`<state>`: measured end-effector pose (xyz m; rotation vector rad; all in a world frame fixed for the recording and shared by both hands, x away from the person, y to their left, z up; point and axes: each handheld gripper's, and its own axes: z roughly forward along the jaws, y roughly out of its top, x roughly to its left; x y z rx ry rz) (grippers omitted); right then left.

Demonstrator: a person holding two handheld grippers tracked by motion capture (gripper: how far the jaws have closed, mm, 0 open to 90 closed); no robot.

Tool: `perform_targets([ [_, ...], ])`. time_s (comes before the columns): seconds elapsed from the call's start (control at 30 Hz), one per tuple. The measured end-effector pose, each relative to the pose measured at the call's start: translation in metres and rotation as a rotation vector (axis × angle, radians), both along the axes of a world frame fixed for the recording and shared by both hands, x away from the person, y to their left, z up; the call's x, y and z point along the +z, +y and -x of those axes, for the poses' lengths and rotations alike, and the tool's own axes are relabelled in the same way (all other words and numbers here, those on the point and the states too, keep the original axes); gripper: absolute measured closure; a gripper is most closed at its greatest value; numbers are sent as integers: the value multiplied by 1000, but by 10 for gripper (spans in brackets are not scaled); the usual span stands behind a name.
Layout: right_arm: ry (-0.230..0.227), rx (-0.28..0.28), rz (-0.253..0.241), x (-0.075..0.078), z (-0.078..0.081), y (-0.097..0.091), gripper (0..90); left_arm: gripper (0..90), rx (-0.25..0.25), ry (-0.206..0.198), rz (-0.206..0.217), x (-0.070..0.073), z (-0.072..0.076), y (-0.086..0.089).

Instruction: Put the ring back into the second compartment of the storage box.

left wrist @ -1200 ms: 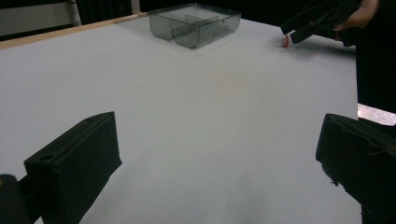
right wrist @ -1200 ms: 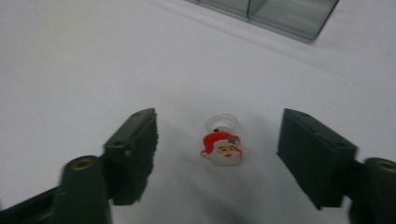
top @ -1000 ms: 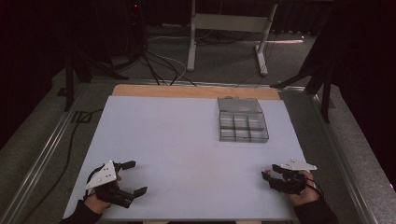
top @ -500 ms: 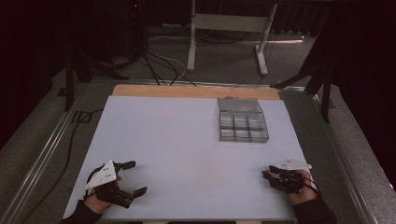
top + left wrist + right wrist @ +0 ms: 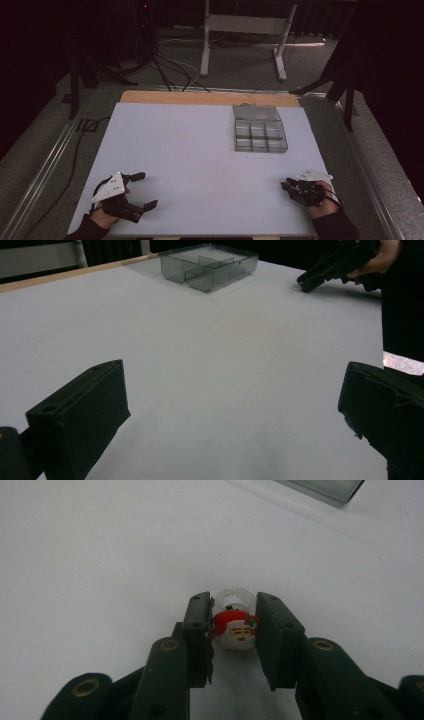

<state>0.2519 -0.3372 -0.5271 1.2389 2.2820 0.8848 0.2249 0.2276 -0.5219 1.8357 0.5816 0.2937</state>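
Observation:
A small figure with a Santa face, red hat and white ring-like base (image 5: 235, 630) sits between the jaws of my right gripper (image 5: 235, 601), which is shut on it just above the white table. From above, that right gripper (image 5: 287, 185) lies near the table's front right edge. At the front left, my left gripper (image 5: 145, 190) is open with its jaws spread wide and nothing between them (image 5: 235, 375). The right gripper (image 5: 306, 282) is also visible across the table in the left gripper view.
A clear plastic organizer box (image 5: 259, 129) with several compartments stands at the back right of the white table (image 5: 190, 150), also seen in the left gripper view (image 5: 210, 265). A wooden strip (image 5: 200, 97) runs along the far edge. Cables and stand legs lie on the floor beyond.
The right gripper has edged slightly toward the near edge. The left gripper has stayed in place.

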Motion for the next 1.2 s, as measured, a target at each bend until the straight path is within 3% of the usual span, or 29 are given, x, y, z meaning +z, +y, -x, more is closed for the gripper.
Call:
perform_targets([
  [0.27,-6,-22,8,1,0,2,720,1,1,-2,2,0,0,0],
  [0.43,-14,-39,-18,5,2,0,722,2,2,1,2,0,0,0],
  [1.2,6,-27,-62,14,5,11,723,2,3,3,3,0,-1,0],
])
